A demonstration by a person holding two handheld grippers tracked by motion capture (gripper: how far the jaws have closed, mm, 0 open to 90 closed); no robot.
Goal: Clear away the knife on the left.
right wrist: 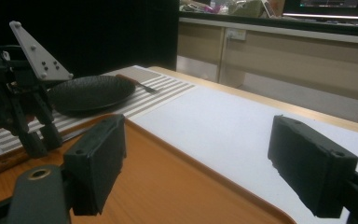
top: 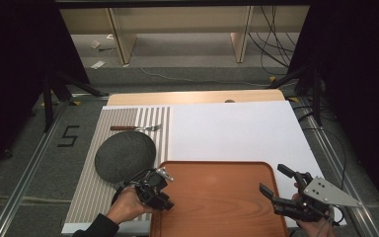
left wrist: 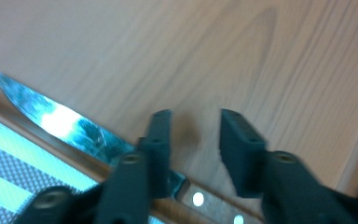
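A brown wooden tray sits at the near edge of the tabletop, partly on a white sheet and beside a striped placemat. The one thing on the tray is a knife: it lies along the tray's left rim, next to the placemat. In the left gripper view its steel blade is pointed, scuffed and catching a bright glare, and its brown wooden handle carries pale rivets.

The left gripper points down at the knife where blade meets handle. Its jaws stand apart; one jaw is just over the knife, the other over bare tray wood, and nothing is clamped.

On the placemat lies a dark round plate, with nothing visible on it, and past it a fork with a brown handle.

The right gripper hovers at the tray's right edge, its jaws wide apart with nothing between them.
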